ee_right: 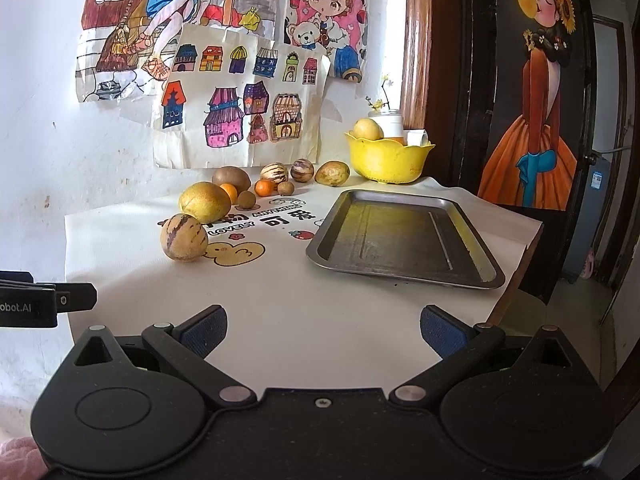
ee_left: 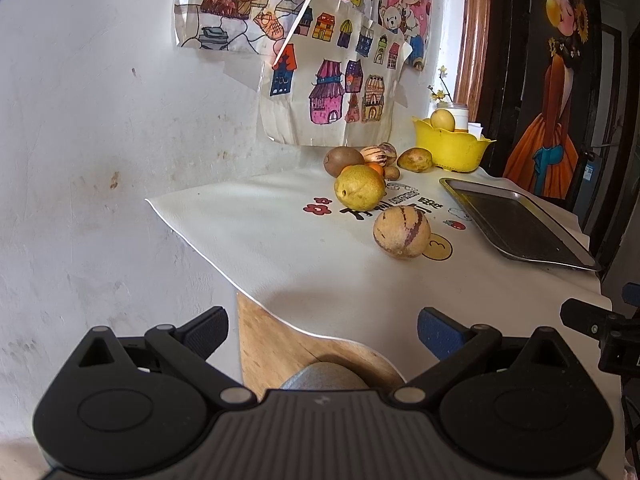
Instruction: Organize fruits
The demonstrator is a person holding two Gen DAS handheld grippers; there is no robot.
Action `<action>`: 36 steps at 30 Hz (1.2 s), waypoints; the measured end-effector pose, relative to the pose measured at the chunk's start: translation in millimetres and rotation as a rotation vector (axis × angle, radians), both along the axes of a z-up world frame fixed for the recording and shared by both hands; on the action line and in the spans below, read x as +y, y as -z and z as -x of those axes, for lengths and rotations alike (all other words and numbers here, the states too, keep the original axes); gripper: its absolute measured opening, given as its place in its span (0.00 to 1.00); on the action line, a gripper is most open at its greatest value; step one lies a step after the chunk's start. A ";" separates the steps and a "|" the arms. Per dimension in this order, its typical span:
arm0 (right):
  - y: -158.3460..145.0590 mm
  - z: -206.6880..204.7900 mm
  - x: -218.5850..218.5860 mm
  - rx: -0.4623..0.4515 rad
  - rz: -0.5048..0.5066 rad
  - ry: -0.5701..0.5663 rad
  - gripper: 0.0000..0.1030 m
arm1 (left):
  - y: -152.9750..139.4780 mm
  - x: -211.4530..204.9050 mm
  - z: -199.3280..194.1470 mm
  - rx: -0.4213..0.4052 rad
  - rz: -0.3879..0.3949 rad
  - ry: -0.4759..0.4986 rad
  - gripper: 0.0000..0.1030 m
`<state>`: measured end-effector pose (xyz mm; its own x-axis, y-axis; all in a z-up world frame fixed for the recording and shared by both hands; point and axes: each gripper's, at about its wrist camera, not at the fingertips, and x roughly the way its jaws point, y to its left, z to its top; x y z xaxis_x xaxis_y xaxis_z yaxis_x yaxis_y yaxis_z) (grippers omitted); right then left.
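Metal tray (ee_right: pixel 404 236) sat bare, fruits (ee_right: pixel 240 192) loose on the surface (ee_right: pixel 300 320), left gripper (ee_left: pixel 322 334) and right gripper (ee_right: pixel 323 332) wide open, holding nothing, so basically nothing sorted yet.

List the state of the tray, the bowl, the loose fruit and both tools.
Tray: empty, flat on the table.
Bowl: upright, one yellow fruit inside.
Loose fruit: scattered on the table left of the tray, none in it.
Left tool: open, holding nothing.
Right tool: open, holding nothing.
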<state>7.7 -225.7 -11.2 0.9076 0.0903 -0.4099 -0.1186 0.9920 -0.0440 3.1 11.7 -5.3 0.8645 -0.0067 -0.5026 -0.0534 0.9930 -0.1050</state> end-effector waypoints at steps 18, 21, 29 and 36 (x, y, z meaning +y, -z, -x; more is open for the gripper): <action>-5.8 -37.9 1.4 0.088 0.044 -0.181 1.00 | -24.9 26.2 -54.2 0.031 -0.021 0.071 1.00; -13.8 -48.0 12.8 0.096 0.094 -0.275 1.00 | -32.6 33.0 -73.2 0.038 0.003 0.098 1.00; -41.8 -85.8 54.6 0.048 0.311 -0.562 1.00 | -54.1 38.1 -137.6 0.065 0.005 0.165 1.00; -39.1 -125.4 77.7 0.125 0.246 -0.659 1.00 | -51.0 43.7 -194.1 0.142 0.084 0.205 1.00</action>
